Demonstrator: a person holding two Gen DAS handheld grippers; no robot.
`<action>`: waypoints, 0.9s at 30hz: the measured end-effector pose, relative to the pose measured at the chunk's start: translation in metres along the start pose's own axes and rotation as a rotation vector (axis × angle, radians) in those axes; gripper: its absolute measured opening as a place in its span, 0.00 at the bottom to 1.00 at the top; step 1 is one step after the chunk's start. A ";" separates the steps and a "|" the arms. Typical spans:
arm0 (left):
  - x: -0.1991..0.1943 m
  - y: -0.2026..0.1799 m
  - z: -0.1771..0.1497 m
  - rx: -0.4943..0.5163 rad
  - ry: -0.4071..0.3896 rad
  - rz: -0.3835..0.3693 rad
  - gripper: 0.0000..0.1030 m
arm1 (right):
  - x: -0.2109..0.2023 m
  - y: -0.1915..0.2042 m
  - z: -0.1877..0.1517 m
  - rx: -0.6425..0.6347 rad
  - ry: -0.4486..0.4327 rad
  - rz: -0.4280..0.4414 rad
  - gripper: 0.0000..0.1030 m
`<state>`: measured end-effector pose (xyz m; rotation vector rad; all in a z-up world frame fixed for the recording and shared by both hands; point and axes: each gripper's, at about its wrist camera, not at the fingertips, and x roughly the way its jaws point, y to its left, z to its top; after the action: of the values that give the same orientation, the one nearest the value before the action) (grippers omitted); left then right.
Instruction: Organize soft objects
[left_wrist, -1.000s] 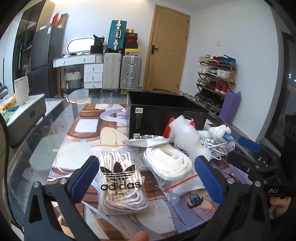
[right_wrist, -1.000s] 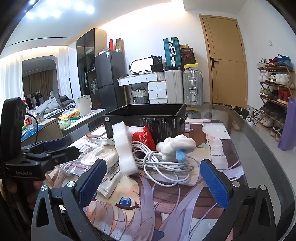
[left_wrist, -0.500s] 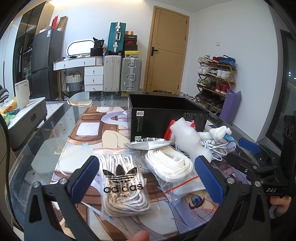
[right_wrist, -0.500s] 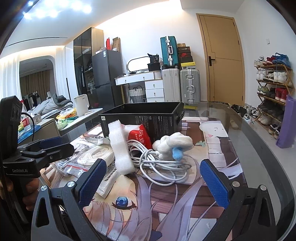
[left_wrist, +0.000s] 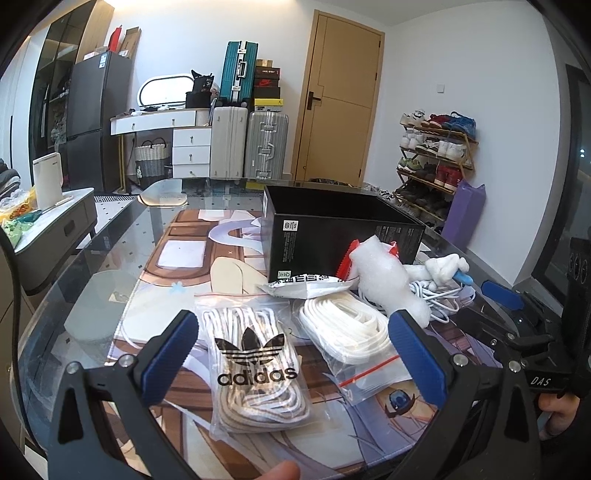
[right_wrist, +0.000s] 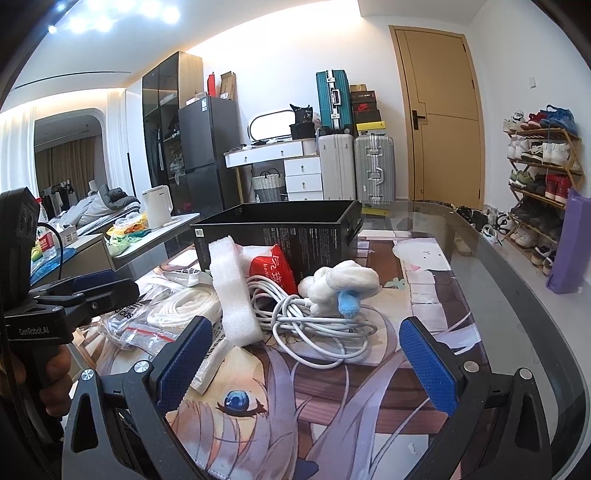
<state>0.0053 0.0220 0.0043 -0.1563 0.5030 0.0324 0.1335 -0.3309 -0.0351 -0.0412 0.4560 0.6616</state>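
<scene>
Left wrist view: left claw (left_wrist: 291, 354) spread wide, empty, above a crinkly clear bag of laces (left_wrist: 255, 358) lying flat on the printed mat; bare glass worktop (left_wrist: 92, 280) extends leftward to its curved rim. Right wrist view: right claw (right_wrist: 306, 362) likewise agape, holding nothing — coiled white cable (right_wrist: 314, 317), spongy foam block (right_wrist: 232, 291) and fluffy white sock (right_wrist: 343, 284) sit before the rigid black box (right_wrist: 280, 232); open glass lies rightward.

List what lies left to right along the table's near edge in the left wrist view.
Adidas lace bag → clear bag of white laces → white foam block → white cable coil → right tongs, open.
</scene>
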 end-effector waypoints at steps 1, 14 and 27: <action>0.000 -0.001 0.000 0.003 0.001 0.001 1.00 | -0.001 0.000 0.000 -0.004 -0.001 -0.001 1.00; 0.001 0.004 0.001 -0.012 0.006 0.001 1.00 | -0.004 0.003 0.001 -0.011 -0.009 -0.005 1.00; -0.002 0.007 0.002 -0.011 -0.008 0.031 1.00 | -0.007 0.004 0.002 -0.025 -0.014 -0.012 1.00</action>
<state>0.0046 0.0293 0.0061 -0.1594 0.4974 0.0659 0.1275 -0.3312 -0.0297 -0.0634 0.4339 0.6558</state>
